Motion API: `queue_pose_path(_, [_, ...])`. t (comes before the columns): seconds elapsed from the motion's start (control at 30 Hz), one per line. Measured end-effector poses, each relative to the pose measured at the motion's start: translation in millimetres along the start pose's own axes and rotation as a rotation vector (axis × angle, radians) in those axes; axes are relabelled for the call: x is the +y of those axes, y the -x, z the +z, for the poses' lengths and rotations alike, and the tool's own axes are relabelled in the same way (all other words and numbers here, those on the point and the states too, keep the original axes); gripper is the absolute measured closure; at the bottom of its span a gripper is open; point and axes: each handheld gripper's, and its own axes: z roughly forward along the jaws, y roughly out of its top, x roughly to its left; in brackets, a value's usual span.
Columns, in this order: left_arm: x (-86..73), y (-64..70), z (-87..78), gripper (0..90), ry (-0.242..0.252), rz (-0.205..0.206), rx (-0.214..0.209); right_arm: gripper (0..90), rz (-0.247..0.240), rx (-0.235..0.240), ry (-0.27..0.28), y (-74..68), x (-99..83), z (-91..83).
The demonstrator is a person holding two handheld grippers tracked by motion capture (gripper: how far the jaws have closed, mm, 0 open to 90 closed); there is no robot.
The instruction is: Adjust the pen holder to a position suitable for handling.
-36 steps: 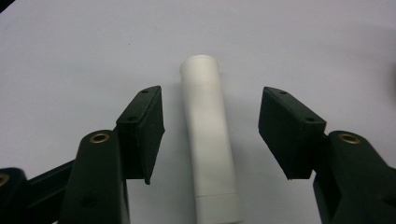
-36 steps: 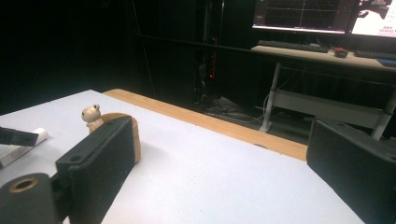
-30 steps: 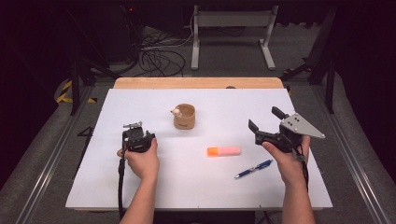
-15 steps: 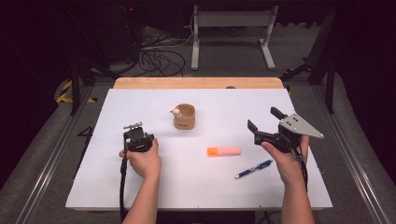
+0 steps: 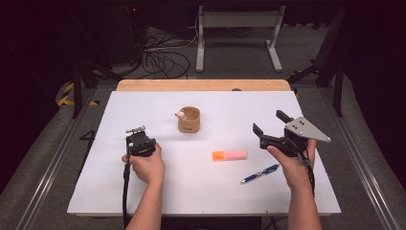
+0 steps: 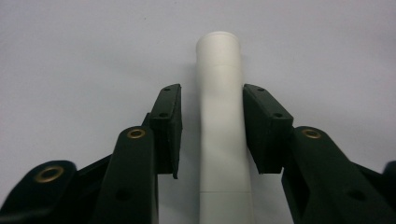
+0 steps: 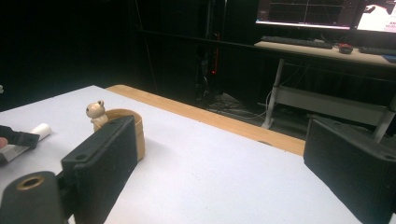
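A white tube point(image 6: 222, 140) lies on the white table between the jaws of my left gripper point(image 6: 211, 95). The jaws are open, with a gap on the tube's left side. In the high view the left gripper point(image 5: 137, 140) points down at the table's left part. My right gripper point(image 5: 268, 122) is held above the table's right side, open wide and empty. In the right gripper view point(image 7: 224, 140) it looks across at a wooden cup point(image 7: 122, 127) with a small bear figure point(image 7: 95, 111). The white tube point(image 7: 40, 130) shows at the far left of that view.
The wooden cup point(image 5: 189, 120) stands at the table's middle back. An orange and pink highlighter point(image 5: 230, 155) and a blue pen point(image 5: 259, 173) lie right of centre. A wooden strip point(image 5: 203, 85) borders the far edge. Cables and a metal stand are on the floor beyond.
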Motion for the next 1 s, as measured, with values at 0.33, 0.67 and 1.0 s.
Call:
queue_pose_path(0.33, [-0.5,-0.7,0.4,68.2,0.005,0.028,-0.001,11.8,-0.003,0.008,-0.004,-2.8,0.6,0.9])
queue_pose_path(0.67, [3.7,-8.7,0.0,68.5,-0.002,0.063,-0.061,14.7,0.009,0.033,-0.006,-5.2,-2.3,5.1])
queue_pose_path(1.0, [4.8,-12.2,-16.6,68.7,0.096,0.175,-0.159,18.4,0.022,0.083,-0.002,-13.8,-4.3,11.7])
